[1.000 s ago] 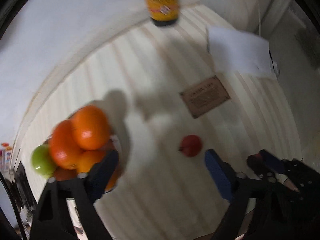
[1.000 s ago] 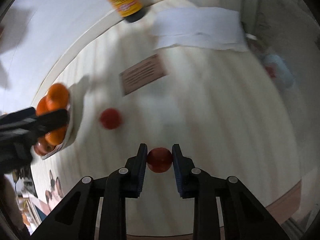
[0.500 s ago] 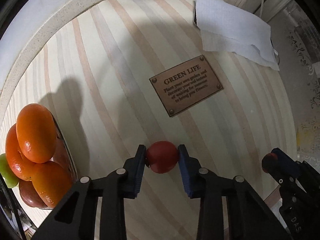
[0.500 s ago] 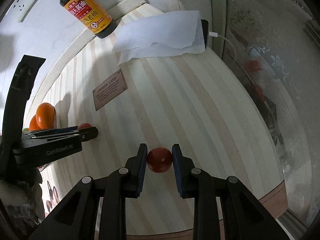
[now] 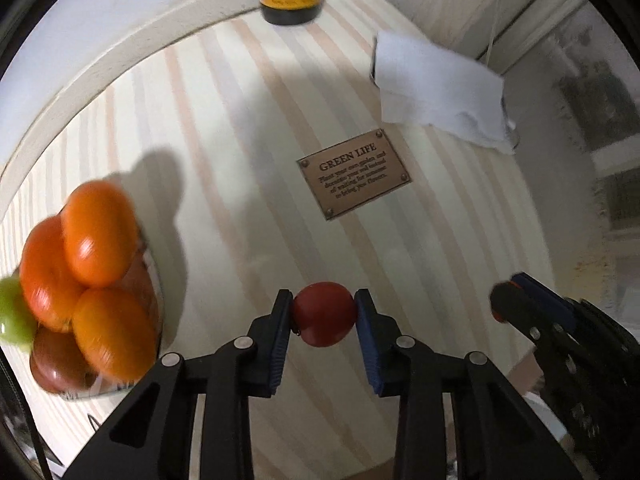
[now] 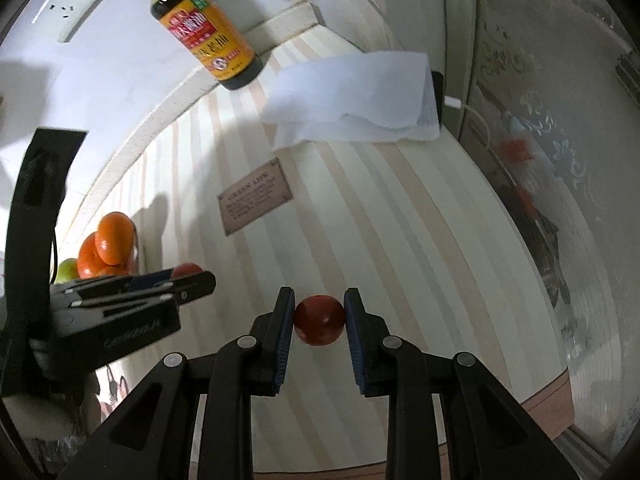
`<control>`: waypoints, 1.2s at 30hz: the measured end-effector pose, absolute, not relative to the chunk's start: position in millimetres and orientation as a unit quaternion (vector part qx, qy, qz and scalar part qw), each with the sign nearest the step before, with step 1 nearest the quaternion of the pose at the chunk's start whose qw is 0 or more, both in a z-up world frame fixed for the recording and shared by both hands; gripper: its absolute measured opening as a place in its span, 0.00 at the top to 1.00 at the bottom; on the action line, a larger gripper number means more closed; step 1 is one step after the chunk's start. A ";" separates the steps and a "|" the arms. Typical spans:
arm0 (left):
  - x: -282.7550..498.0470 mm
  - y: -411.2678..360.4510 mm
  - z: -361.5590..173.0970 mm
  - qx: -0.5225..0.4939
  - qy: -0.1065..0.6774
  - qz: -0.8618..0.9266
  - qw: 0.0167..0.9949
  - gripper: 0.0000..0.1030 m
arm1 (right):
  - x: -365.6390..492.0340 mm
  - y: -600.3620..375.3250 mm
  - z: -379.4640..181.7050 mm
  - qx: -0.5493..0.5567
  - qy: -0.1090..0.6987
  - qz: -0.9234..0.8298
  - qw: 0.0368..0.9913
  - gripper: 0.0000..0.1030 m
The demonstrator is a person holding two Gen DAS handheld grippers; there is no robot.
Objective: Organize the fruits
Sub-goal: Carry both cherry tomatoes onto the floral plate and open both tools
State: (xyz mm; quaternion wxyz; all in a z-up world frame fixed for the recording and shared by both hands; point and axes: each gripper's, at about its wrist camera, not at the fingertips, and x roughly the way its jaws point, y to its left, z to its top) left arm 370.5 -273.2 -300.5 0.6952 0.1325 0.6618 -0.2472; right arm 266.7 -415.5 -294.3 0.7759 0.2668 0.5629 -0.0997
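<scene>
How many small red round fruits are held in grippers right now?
2: one small red round fruit clamped in the left gripper, another in the right gripper. Others may hide in the bowl.

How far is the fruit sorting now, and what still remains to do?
Done: several oranges and a green fruit already sit piled in the bowl at the left. In hand: the left gripper and the right gripper each hold one small red fruit, jaws shut on it. Left: both red fruits still need to go to the bowl; no other loose fruit shows on the striped wooden table.
</scene>
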 end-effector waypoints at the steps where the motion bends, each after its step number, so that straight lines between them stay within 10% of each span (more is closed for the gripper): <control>1: 369.8 -265.0 -295.5 0.123 0.661 -0.247 0.698 0.72 | 267.9 -412.6 -291.2 0.267 0.561 -0.097 0.777 0.73; 18: 365.6 -28.8 -201.5 -0.061 0.622 -0.128 0.770 0.72 | 323.9 -224.9 -255.7 0.235 0.572 0.108 0.778 0.73; 36: 426.3 100.3 -286.6 -0.182 0.679 -0.091 0.706 0.72 | 358.7 -91.3 -337.5 0.365 0.572 0.121 0.724 0.73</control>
